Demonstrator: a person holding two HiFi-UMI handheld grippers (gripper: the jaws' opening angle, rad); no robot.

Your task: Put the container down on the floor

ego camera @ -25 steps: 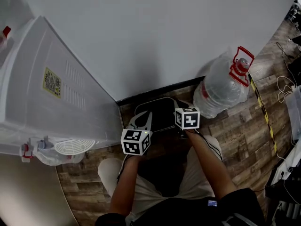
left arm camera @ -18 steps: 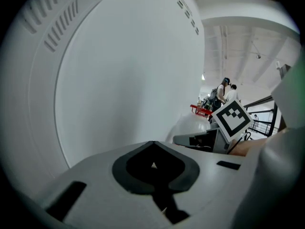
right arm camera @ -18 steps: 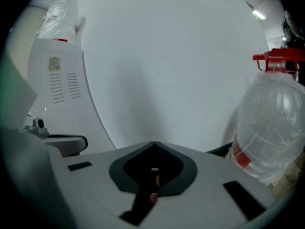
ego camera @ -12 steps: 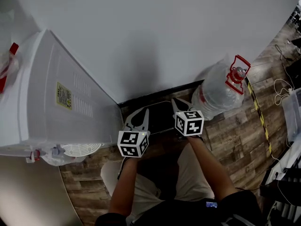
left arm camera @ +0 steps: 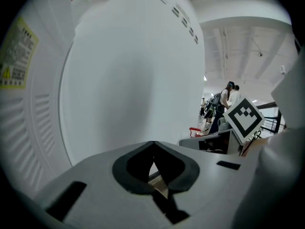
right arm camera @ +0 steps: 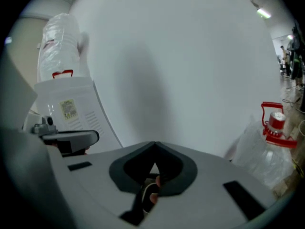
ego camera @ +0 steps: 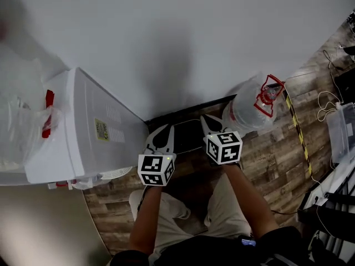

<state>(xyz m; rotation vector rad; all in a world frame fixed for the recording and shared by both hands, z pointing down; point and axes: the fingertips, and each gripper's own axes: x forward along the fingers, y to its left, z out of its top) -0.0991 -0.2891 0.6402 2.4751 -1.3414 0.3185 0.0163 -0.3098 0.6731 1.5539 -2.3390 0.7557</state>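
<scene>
Where wall [ego camera: 194,37] meets wood floor [ego camera: 277,151], dispenser [ego camera: 83,132] L

A water dispenser [ego camera: 83,132] stands at left against the wall [ego camera: 183,37]; the container [ego camera: 249,112] sits right on the floor [ego camera: 277,159], a mat [ego camera: 188,136] between them.

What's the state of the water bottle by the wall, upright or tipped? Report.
Upright: the water bottle stands on the floor with its red cap on top.
</scene>
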